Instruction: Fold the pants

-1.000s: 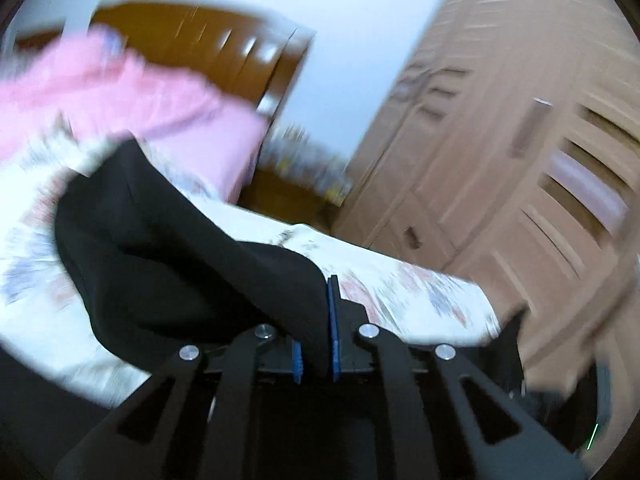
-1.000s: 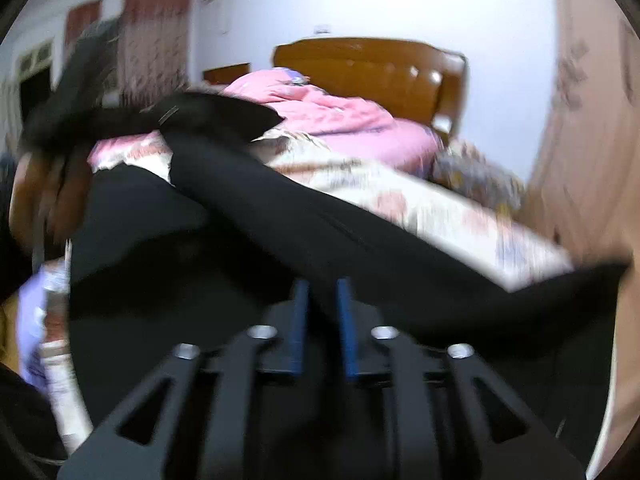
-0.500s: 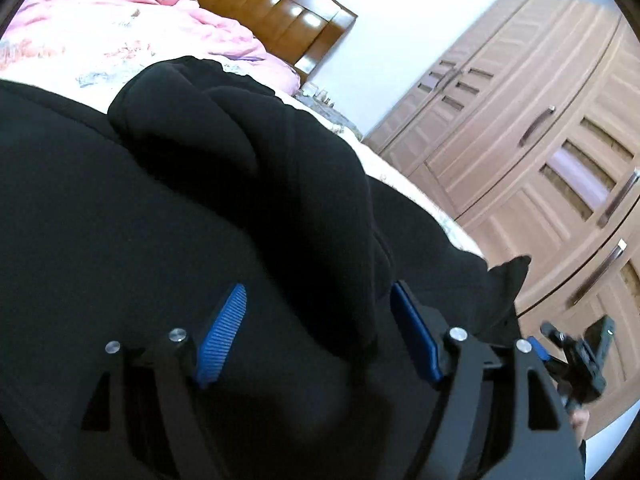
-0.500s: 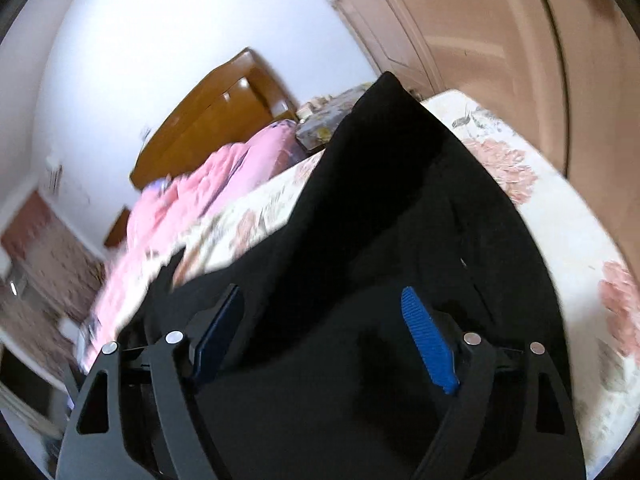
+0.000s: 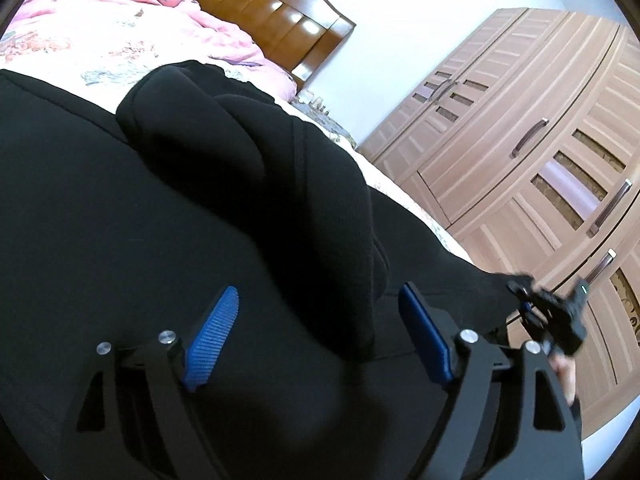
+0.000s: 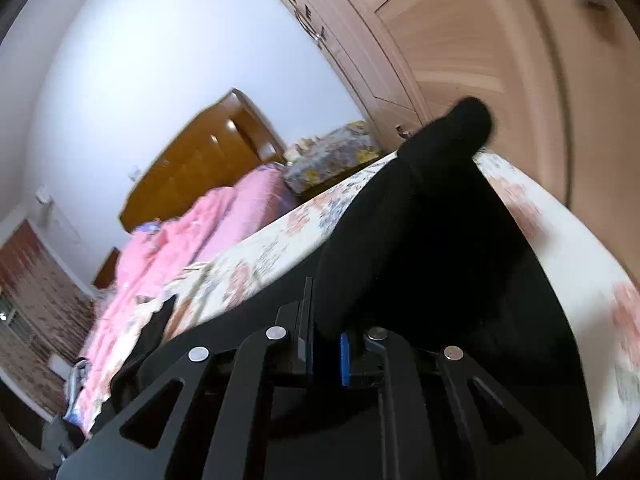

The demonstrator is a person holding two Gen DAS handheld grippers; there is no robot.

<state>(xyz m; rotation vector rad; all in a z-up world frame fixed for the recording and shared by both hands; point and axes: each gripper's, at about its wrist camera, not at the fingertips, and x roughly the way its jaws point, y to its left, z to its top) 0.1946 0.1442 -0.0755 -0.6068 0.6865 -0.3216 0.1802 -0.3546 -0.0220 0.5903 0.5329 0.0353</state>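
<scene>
The black pants (image 5: 160, 220) lie spread over the floral bed sheet (image 6: 272, 256), with a bunched fold (image 5: 248, 168) running across the middle. My left gripper (image 5: 316, 320) is open, its blue pads wide apart just above the fabric and holding nothing. My right gripper (image 6: 326, 340) is shut on a raised fold of the black pants (image 6: 400, 220), which rises from between the pads toward the wardrobe. The right gripper also shows at the right edge of the left wrist view (image 5: 548, 312).
A pink quilt (image 5: 120, 20) is heaped by the wooden headboard (image 5: 272, 12). A tall wooden wardrobe (image 5: 540, 140) stands close along the bed's side. A cluttered bedside stand (image 6: 332, 152) sits between headboard and wardrobe.
One second ago both grippers were shut on the pants. Both then opened. Now the left stays open over the fabric, while the right has shut on a fold.
</scene>
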